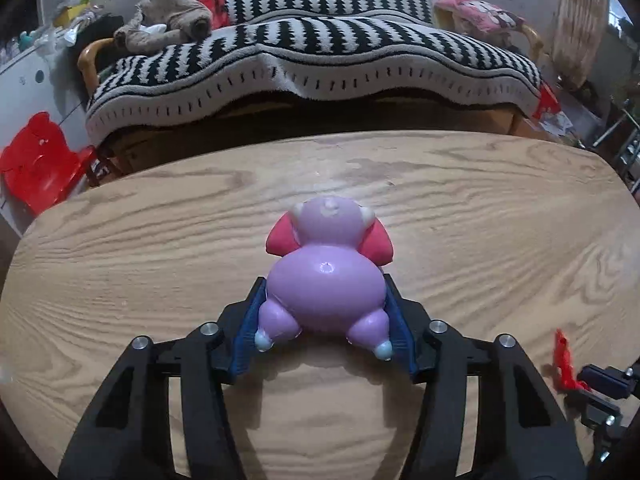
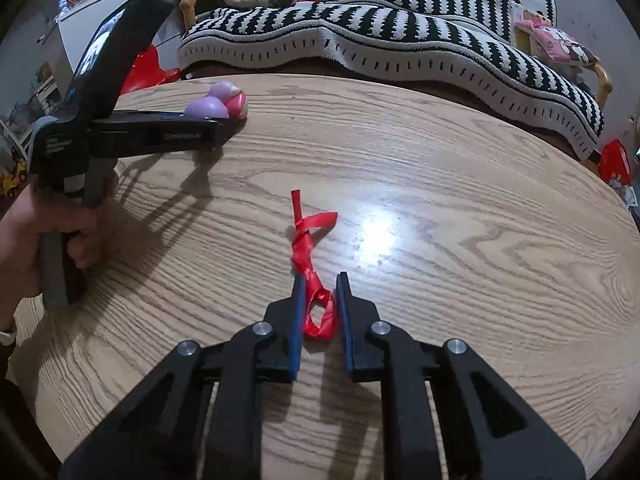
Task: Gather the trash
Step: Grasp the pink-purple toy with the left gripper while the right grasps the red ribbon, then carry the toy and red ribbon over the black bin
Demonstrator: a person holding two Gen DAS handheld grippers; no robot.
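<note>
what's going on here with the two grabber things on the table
A person is working at a wooden table with a hand-held gripper in each hand. The left gripper has its blue pads against both sides of a purple and pink toy figure that lies on the tabletop. The right gripper is narrowed around the near end of a twisted red ribbon, which also rests on the table; I can't tell whether its pads actually press it. Nothing is lifted yet. A black and white striped blanket lies behind.

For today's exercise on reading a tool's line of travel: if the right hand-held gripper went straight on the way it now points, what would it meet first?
The right hand-held gripper points steeply down, so it would probably meet the wooden table almost at once, pushing the red ribbon between its pads along.
</note>
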